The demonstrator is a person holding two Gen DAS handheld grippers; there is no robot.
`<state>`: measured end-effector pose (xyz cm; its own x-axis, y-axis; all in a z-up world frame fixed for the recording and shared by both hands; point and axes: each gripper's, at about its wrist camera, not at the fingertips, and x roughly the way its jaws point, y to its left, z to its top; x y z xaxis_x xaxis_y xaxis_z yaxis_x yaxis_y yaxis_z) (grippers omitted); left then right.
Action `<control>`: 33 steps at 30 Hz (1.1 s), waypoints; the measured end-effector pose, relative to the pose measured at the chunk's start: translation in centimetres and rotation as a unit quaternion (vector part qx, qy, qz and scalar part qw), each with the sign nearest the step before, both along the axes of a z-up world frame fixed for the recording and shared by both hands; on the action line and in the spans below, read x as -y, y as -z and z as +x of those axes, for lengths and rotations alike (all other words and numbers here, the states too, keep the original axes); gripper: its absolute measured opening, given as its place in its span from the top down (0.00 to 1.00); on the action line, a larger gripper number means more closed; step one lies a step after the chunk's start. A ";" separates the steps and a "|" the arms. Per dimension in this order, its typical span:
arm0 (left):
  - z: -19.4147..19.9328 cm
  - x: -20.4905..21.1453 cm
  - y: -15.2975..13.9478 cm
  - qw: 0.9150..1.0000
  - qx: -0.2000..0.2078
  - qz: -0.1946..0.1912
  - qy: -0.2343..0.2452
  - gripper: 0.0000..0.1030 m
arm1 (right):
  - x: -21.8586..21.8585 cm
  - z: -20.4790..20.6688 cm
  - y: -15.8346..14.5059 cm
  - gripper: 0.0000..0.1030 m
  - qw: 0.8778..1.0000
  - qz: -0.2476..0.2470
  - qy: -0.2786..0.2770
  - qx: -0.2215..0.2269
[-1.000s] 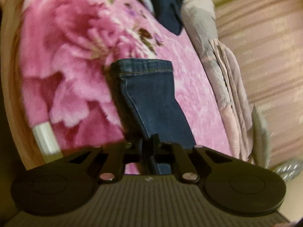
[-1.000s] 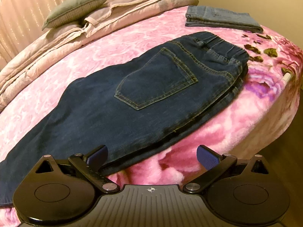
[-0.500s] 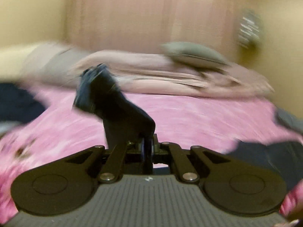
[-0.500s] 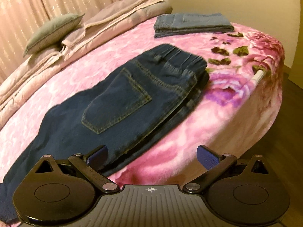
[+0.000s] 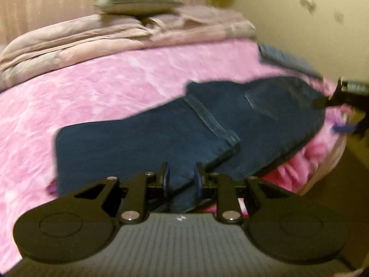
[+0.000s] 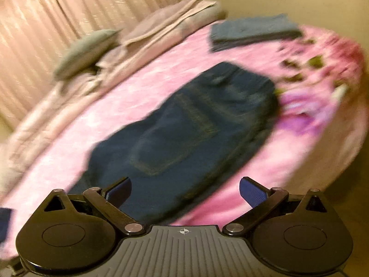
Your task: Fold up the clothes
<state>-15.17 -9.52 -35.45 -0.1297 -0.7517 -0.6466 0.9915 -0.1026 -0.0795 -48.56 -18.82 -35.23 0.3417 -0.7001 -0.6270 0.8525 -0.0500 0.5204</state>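
Note:
Dark blue jeans [image 5: 143,143] lie on the pink floral blanket [image 5: 103,80], with the leg end folded over toward the seat; the hem [image 5: 212,120] crosses the thigh. My left gripper [image 5: 181,182] is just open, its pads either side of the folded leg's near edge. In the right wrist view the jeans [image 6: 196,127] show their back pocket and waistband. My right gripper [image 6: 185,190] is open and empty, above the jeans' near edge; it also shows at the right edge of the left wrist view [image 5: 346,106].
A folded pair of lighter jeans [image 6: 251,31] lies at the far side of the bed. A folded beige quilt [image 5: 120,34] with a grey-green pillow [image 5: 136,0] sits along the back. Curtains [image 6: 69,18] hang behind. The bed edge [image 6: 322,161] drops to the floor.
My left gripper carried the jeans' leg end over onto the seat part and has opened its jaws on it. My right gripper pulled back and stayed open; both views are motion-blurred.

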 end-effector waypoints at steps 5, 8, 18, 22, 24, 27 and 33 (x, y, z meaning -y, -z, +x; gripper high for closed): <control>5.2 -1.2 -1.1 0.996 -0.048 0.005 -0.072 0.81 | 3.1 3.3 2.3 0.18 0.979 0.066 -0.065 0.179; 8.0 -2.3 -0.7 0.990 -0.089 0.014 -0.107 0.83 | 4.9 5.6 4.6 0.27 0.956 0.137 -0.072 0.247; 11.9 -4.0 1.0 0.978 -0.157 0.030 -0.137 0.83 | 6.9 10.2 6.8 0.39 0.951 0.206 -0.048 0.225; 12.3 -3.7 1.4 0.975 -0.169 0.031 -0.140 0.83 | 4.3 11.8 4.7 0.91 0.981 0.107 -0.071 0.148; 12.6 -3.7 1.5 0.975 -0.170 0.030 -0.143 0.83 | 2.9 12.6 3.5 0.94 0.990 0.052 -0.083 0.105; 13.0 -3.7 1.6 0.974 -0.171 0.030 -0.145 0.83 | 0.7 13.5 1.8 0.96 0.994 -0.027 -0.097 0.042; 12.9 -3.5 1.9 0.974 -0.170 0.036 -0.143 0.83 | -0.1 13.3 2.7 0.96 0.997 -0.020 -0.080 0.004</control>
